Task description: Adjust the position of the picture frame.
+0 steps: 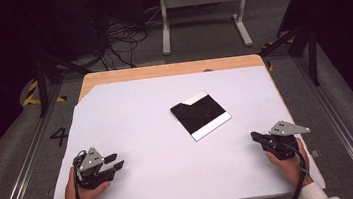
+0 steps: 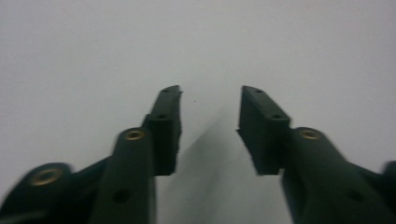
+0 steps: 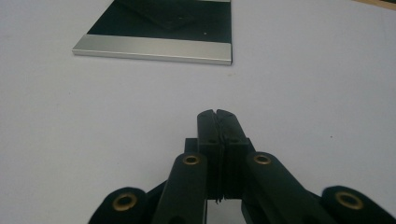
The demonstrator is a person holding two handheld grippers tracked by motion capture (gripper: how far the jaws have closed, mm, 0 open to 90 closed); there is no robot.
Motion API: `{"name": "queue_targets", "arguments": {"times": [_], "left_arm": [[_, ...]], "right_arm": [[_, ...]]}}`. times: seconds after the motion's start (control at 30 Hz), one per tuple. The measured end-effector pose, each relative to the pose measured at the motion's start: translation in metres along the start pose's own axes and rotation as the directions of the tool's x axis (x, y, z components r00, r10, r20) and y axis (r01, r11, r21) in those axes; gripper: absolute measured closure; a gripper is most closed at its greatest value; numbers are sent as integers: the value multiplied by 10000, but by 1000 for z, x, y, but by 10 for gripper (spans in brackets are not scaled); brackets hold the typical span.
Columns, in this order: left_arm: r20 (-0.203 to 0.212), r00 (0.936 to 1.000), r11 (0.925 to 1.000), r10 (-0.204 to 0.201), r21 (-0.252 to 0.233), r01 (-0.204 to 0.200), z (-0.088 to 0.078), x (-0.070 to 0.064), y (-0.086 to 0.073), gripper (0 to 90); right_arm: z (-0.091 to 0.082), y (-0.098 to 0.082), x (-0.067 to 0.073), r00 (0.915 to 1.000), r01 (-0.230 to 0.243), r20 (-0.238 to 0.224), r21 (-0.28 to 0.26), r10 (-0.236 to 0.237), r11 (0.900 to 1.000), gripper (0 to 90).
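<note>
Tools (image 1: 112,162) clear of black plate (image 1: 200,115), seemingly.

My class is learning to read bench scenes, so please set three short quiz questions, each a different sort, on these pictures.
1. True or false: the right gripper has its jaws pressed together.
2. What lies between the left gripper's jaws?
A. a black card
B. nothing
C. a cable
3. Which gripper's camera faces the black and silver plate?

Key: 1 true. 2 B. 3 the right gripper's.
</note>
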State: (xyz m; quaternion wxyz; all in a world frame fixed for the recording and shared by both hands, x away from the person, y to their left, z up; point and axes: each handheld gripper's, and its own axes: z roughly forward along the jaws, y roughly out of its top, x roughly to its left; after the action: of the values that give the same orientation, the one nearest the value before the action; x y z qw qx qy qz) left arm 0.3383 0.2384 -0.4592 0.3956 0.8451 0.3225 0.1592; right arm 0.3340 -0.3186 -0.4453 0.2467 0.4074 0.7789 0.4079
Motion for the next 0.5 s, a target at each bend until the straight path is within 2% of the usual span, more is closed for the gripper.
{"name": "queue_targets", "arguments": {"times": [0.07,0.13,0.27,0.37,0.4,0.5], "left_arm": [[278,9996,9992,76,382,-86,5,0,3,892],[264,9994,9981,231,565,-245,9,1,7,900],[563,9984,9987,77,494,-105,22,1,20,900],[659,9975,9980,246,563,-283,32,-1,30,900],[692,9968,9977,402,522,-439,41,-4,40,900],[891,9946,9980,534,290,-561,52,-8,55,900]], "right_arm": [[3,2,-1,10000,13,-63,34,-12,10000,900],[6,6,0,9999,37,-104,114,-36,9999,900],[18,18,0,9999,5,-132,237,-2,9997,900],[29,27,-2,9999,-22,-142,266,26,9996,900],[34,29,-3,9999,-52,-108,341,56,9994,900],[47,35,-5,9996,-215,-185,510,225,9985,900]]}}
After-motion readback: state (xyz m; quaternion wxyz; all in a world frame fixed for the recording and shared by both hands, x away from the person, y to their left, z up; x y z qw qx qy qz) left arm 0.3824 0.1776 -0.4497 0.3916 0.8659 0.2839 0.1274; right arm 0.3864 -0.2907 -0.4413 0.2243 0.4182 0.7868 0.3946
